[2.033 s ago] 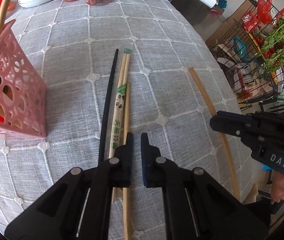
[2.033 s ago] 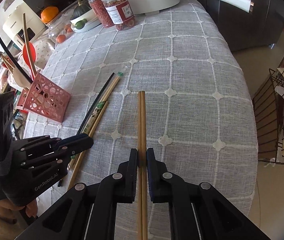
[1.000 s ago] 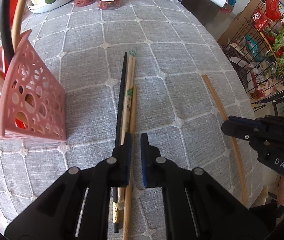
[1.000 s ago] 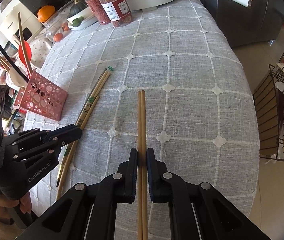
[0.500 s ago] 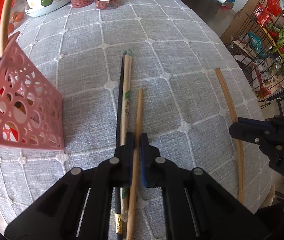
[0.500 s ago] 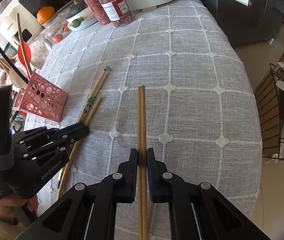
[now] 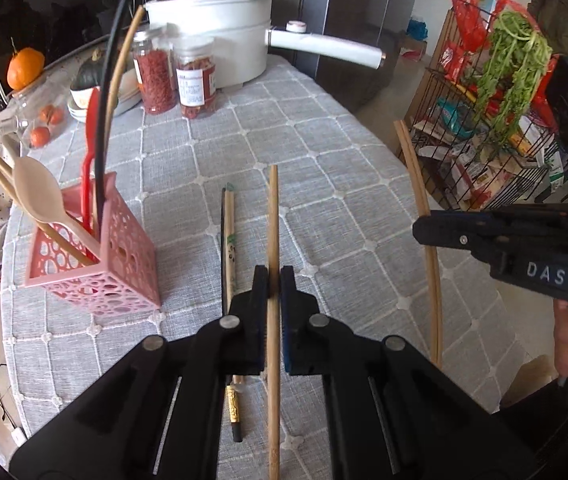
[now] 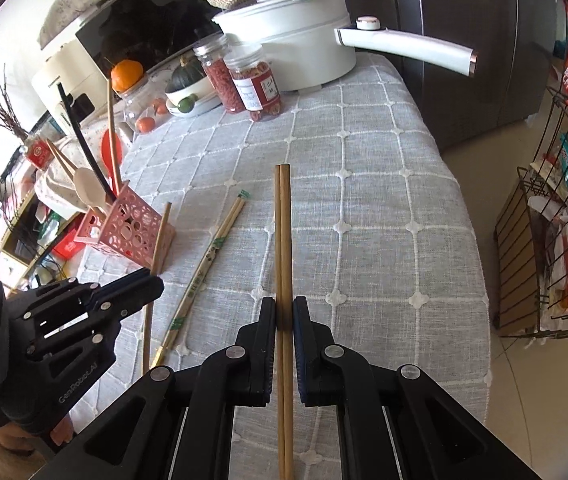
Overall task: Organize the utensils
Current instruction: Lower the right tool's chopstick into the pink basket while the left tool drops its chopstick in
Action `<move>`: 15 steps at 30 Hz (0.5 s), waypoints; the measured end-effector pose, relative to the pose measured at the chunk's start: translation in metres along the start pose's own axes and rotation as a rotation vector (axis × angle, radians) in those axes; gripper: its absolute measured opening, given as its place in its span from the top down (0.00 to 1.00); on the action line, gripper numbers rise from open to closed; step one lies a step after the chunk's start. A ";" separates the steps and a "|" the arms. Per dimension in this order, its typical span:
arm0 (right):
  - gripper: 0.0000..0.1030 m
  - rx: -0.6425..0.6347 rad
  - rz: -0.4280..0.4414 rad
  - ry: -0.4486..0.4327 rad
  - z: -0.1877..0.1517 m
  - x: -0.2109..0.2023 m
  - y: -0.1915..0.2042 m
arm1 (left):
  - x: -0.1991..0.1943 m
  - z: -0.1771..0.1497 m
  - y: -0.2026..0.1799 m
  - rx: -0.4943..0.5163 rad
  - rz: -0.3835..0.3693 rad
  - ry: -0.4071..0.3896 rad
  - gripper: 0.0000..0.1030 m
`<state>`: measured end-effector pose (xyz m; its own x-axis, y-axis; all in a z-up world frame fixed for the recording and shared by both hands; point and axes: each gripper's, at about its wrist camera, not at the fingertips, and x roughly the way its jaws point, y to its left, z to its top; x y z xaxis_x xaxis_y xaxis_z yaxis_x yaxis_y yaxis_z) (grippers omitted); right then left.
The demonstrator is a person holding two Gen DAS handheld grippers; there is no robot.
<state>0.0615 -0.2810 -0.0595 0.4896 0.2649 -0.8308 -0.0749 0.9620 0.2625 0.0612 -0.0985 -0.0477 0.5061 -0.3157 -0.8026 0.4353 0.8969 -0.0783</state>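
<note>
A: On the grey checked tabletop (image 7: 324,152), the pink perforated utensil basket (image 7: 95,268) stands left of centre, already holding a spoon and long utensils. Where are the loose pieces?

B: The left hand-held gripper (image 7: 273,276) is clenched on a single wooden chopstick (image 7: 272,216); the right hand-held gripper (image 8: 284,312) clamps a wooden chopstick pair (image 8: 283,220). A wrapped chopstick pair (image 7: 228,232) lies on the cloth.

A: Technique?

B: Judged best: tip each stick upright, bring its point over the basket mouth, then release.
</note>
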 end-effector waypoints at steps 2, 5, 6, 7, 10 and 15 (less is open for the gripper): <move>0.92 -0.003 0.007 -0.040 0.000 -0.010 0.003 | -0.015 -0.002 0.003 0.007 -0.004 -0.034 0.94; 0.92 -0.001 0.015 -0.085 0.003 -0.023 0.007 | -0.034 -0.005 0.014 -0.005 -0.014 -0.081 0.94; 0.92 -0.002 0.015 -0.098 0.004 -0.026 0.009 | -0.041 -0.005 0.017 -0.014 -0.018 -0.096 0.94; 0.92 -0.006 0.013 -0.111 0.004 -0.030 0.010 | -0.047 -0.006 0.020 -0.022 -0.021 -0.111 0.94; 0.94 -0.020 0.022 -0.145 0.006 -0.038 0.018 | -0.064 -0.006 0.031 -0.044 -0.030 -0.158 0.94; 0.95 -0.048 0.031 -0.199 0.005 -0.049 0.035 | -0.091 -0.008 0.045 -0.092 -0.041 -0.241 0.94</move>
<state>0.0396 -0.2604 -0.0067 0.6479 0.2803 -0.7083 -0.1316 0.9570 0.2584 0.0292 -0.0266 0.0175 0.6572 -0.4074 -0.6341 0.3956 0.9026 -0.1700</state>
